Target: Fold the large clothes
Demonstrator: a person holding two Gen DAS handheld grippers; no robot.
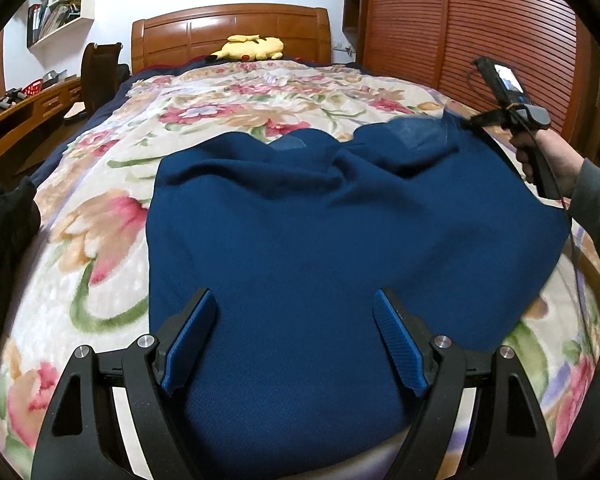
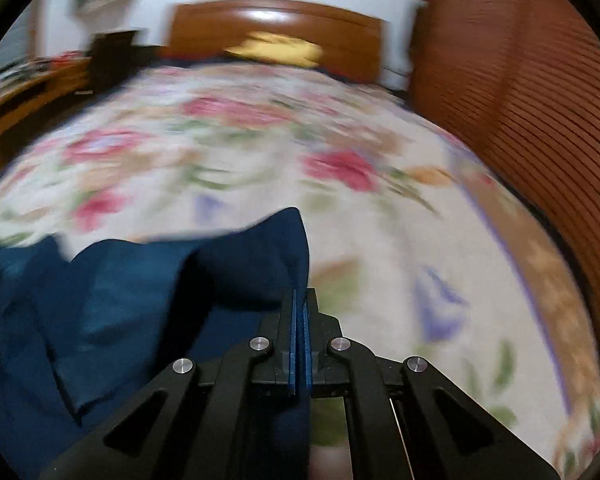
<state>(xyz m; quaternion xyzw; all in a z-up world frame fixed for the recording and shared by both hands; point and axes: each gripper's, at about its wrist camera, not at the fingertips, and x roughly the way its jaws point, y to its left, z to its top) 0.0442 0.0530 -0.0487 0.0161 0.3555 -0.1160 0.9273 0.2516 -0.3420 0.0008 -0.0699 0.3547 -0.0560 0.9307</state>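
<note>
Spread across the near end of the bed (image 1: 100, 184), on its floral blanket (image 1: 204, 120), lies the dark blue garment (image 1: 340, 240). Over its near hem the left gripper (image 1: 294, 340) hangs with jaws wide apart. At its far right corner, the right gripper (image 2: 301, 312) pinches the cloth edge.

Black claw (image 1: 294, 340) arms, blue ribbed pads, silver screws, grey sleeve (image 1: 596, 204)
</note>
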